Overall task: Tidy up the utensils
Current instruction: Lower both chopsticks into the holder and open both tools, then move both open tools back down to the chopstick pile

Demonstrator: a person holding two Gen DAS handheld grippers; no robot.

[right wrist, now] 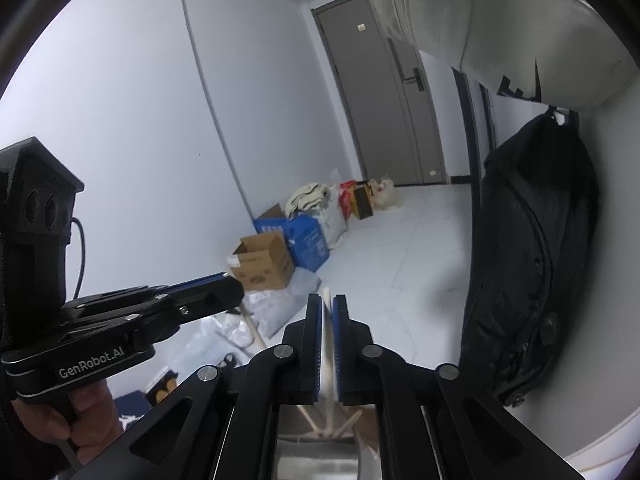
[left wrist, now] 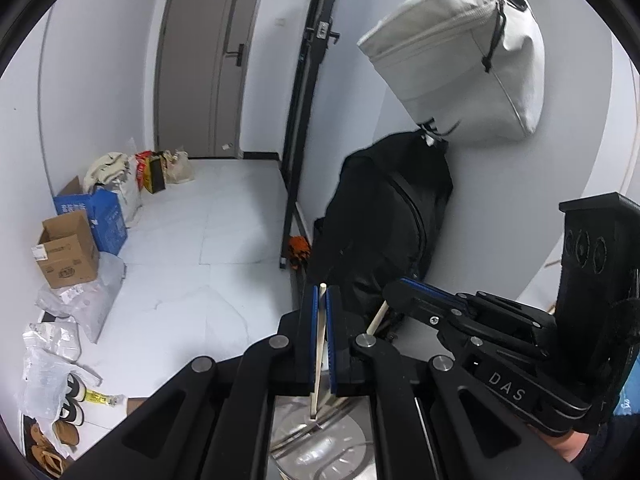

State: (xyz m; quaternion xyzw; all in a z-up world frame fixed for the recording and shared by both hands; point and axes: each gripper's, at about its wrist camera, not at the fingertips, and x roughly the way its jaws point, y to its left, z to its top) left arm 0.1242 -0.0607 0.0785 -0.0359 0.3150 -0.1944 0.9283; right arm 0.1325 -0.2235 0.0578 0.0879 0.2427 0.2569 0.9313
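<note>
In the left wrist view my left gripper (left wrist: 321, 294) is shut on a pale wooden chopstick (left wrist: 319, 344) that runs down between its blue pads into a round metal container (left wrist: 320, 444) below. My right gripper (left wrist: 394, 292) shows at the right, shut on another pale stick (left wrist: 378, 318). In the right wrist view my right gripper (right wrist: 328, 304) is shut on a pale chopstick (right wrist: 327, 360), blurred, above a metal container (right wrist: 316, 460) with several sticks in it. My left gripper (right wrist: 236, 286) shows at the left, shut on a stick (right wrist: 252, 328).
A black jacket (left wrist: 384, 216) and a grey bag (left wrist: 460, 48) hang on the wall at the right. Cardboard boxes (left wrist: 68, 250), a blue box (left wrist: 100, 216) and plastic bags (left wrist: 80, 304) line the left wall. A grey door (left wrist: 204, 60) stands at the back.
</note>
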